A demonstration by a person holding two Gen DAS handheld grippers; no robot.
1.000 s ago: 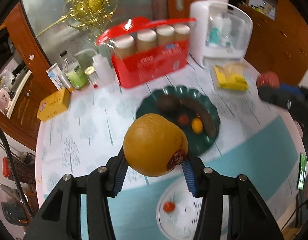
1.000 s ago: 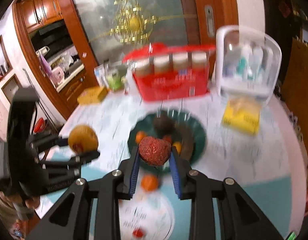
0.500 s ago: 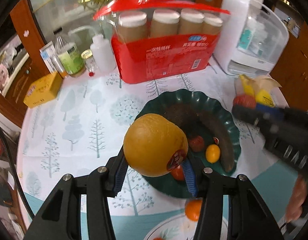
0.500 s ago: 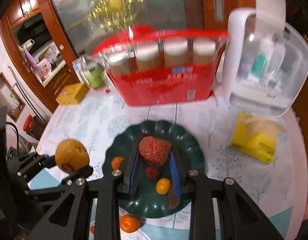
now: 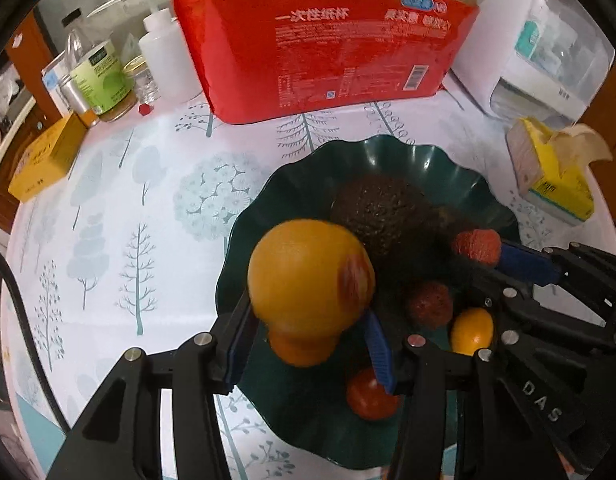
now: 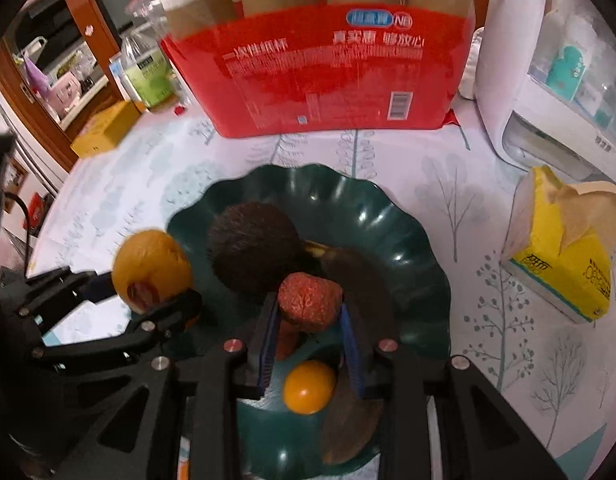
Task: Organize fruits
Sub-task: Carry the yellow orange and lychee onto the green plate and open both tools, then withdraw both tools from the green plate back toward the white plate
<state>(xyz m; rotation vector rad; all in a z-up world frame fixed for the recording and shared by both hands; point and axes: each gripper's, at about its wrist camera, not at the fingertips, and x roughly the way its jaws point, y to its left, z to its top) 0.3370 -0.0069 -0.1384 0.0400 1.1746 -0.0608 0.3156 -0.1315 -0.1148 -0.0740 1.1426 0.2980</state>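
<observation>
Both grippers clenched: L (image 5: 308, 332) on orange (image 5: 309, 292), sticker right; R (image 6: 309, 332) on lychee (image 6: 309, 300).

One green plate (image 6: 407, 248), one orange (image 5: 308, 280), two red lychees (image 5: 477, 245) (image 5: 429, 304), one avocado (image 5: 375, 208), one kumquat (image 6: 309, 386), one tomato (image 5: 369, 398), two hand-held grippers (image 5: 308, 344) (image 6: 309, 340)

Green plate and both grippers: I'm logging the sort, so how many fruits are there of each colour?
Orange: 3 (large orange in left gripper, small orange, yellow-orange fruit)
Red: 3 (held red fruit in right gripper, loose red fruit, tomato)
Dark brown: 2 (avocado, banana)
Total: 8
</observation>
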